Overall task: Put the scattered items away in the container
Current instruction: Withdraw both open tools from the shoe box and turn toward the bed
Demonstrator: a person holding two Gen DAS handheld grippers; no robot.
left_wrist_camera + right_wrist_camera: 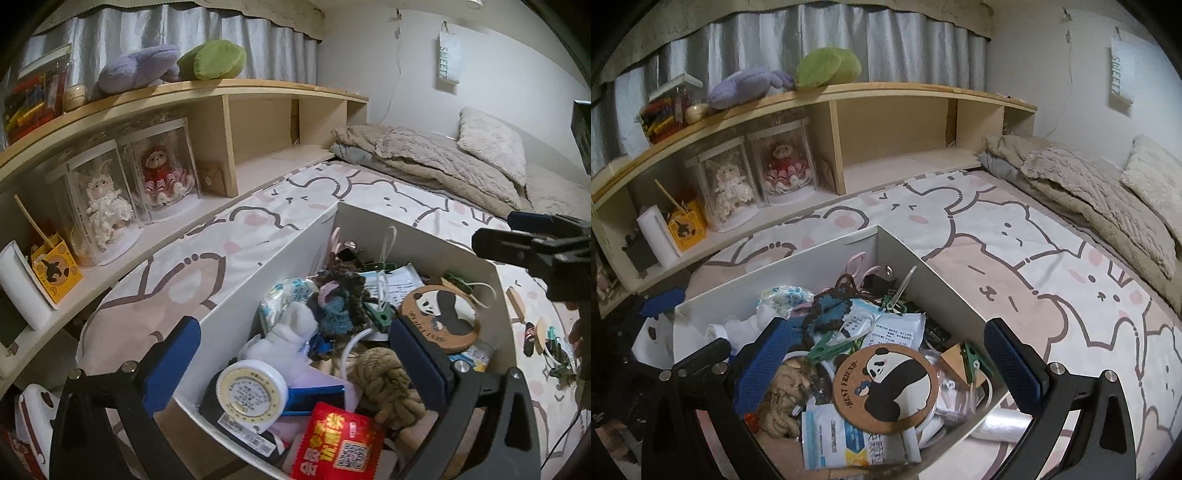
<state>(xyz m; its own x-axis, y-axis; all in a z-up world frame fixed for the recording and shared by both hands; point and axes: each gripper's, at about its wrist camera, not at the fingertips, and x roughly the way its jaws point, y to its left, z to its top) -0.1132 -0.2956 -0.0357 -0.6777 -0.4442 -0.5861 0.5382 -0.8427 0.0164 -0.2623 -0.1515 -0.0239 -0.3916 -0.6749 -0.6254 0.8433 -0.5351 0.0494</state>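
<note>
Both my grippers, left gripper (291,354) and right gripper (886,363), hang wide and empty over the container (266,258). Leftover scattered items (546,343) lie on the bed right of it, nearer my right gripper.

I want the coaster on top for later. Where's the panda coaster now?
In the white box, on top of the pile: right side in the left-wrist view, panda coaster beside a green clip.

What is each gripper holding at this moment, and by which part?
Nothing is held. The left gripper and the right gripper both stand open above the white box, with no item pressed between their fingers.
</note>
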